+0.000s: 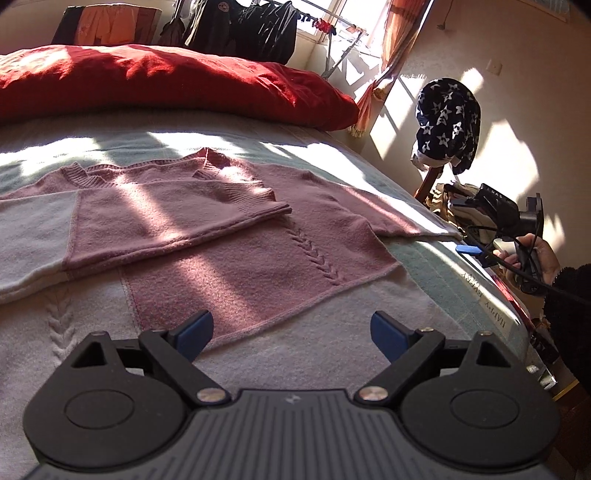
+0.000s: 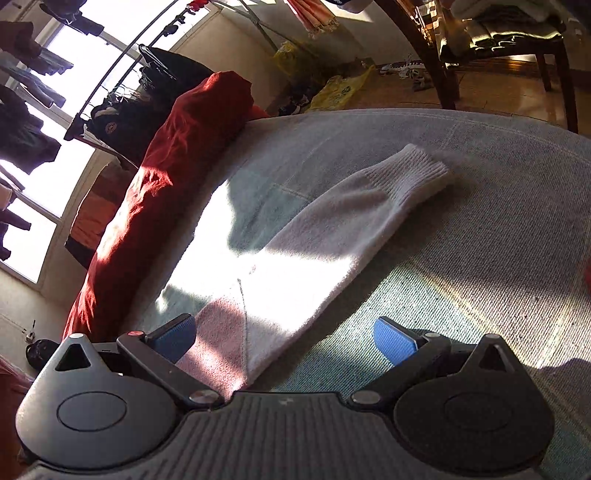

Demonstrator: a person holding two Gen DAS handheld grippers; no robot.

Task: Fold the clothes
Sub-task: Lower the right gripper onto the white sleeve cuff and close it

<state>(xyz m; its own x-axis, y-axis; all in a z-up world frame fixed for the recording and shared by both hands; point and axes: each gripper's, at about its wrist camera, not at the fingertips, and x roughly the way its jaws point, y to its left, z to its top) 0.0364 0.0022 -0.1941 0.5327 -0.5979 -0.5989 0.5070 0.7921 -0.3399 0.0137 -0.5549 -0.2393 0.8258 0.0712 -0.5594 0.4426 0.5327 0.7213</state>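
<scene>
A pink and white knit sweater [image 1: 207,236] lies flat on the bed, one sleeve folded across its chest. My left gripper [image 1: 291,334] hovers open over the white lower part near the hem, nothing between its blue pads. In the right wrist view the other sleeve [image 2: 332,218], white with a ribbed cuff and pink at the shoulder end, stretches out over the bedspread. My right gripper [image 2: 286,341] stands open just above that sleeve's shoulder end, holding nothing. From the left wrist view the right gripper [image 1: 480,253] shows at the bed's right edge, held by a hand.
A red pillow [image 1: 166,81] lies across the head of the bed. The pale green bedspread [image 2: 480,229] covers the rest. A chair [image 2: 498,44] with clothes stands beside the bed. Dark garments hang on a rack [image 1: 243,29] by the window. A star-patterned garment [image 1: 447,122] hangs at right.
</scene>
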